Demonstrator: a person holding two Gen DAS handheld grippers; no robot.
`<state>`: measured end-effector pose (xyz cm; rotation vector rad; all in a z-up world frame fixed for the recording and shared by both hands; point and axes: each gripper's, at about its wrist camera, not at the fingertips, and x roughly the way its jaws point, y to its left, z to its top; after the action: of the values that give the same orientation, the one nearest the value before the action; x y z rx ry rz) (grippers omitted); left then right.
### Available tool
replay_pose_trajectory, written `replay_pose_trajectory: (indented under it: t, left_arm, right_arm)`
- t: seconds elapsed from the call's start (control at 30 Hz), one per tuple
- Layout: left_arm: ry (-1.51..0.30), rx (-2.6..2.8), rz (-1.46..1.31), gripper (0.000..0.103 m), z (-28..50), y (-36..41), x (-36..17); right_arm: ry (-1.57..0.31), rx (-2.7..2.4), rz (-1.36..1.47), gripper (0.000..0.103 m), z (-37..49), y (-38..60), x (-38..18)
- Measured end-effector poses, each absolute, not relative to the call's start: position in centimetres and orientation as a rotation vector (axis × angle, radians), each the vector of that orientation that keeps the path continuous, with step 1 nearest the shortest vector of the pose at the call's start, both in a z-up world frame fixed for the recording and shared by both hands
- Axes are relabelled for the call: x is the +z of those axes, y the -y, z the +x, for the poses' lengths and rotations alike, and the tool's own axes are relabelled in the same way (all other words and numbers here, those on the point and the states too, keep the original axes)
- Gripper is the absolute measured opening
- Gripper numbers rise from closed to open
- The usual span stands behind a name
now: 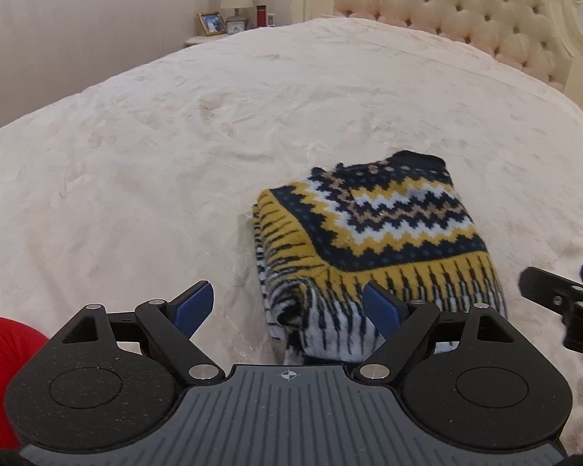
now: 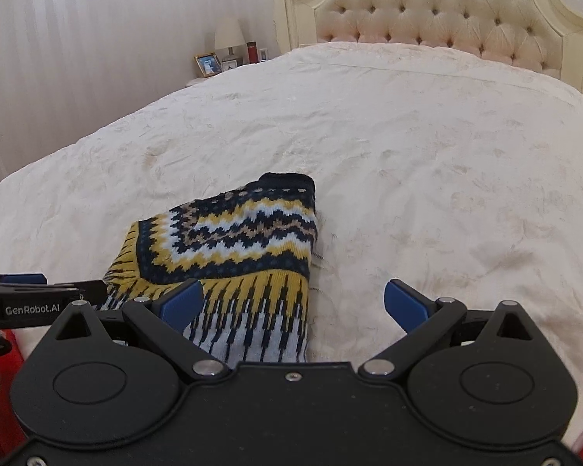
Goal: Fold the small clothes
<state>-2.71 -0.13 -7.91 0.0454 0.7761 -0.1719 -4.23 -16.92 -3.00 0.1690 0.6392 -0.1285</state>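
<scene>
Bedroom setup here, everything's happening on a big bed with a cream plush bedspread (image 1: 136,178) that fills most of both views. Closest in, the left gripper (image 1: 287,306) has its blue pads spread wide with nothing between them, hanging just above the near edge of the sweater. The right gripper (image 2: 293,303) is the same deal, pads apart and not pinching anything, with its left pad over the sweater's near right corner. The patterned knit sweater (image 1: 373,229) (navy, mustard and white zigzags, striped hem) lies on the bedspread right in front of both tools, folded down into a compact, roughly square bundle with the dark collar at the far end. Past it there's just open bedspread, then the tufted cream headboard (image 2: 439,11), and off to the left a nightstand with a table lamp (image 2: 229,37) and a picture frame (image 2: 208,65). Looks to me like the folding on this one is basically done and both tools have let go. Next move probably means either neatening that slightly loose near-left layer or moving on to another garment, if there is one.
</scene>
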Motion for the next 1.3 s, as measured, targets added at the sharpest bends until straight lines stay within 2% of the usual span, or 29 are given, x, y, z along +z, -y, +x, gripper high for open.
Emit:
replay_pose_trajectory:
  t: [1.3]
  left_arm:
    - [-0.904,-0.273,0.030,0.084,-2.7,1.6,-8.1]
  right_arm:
    - [-0.748,-0.173,0.190,0.100,-4.0,17.7,-3.4]
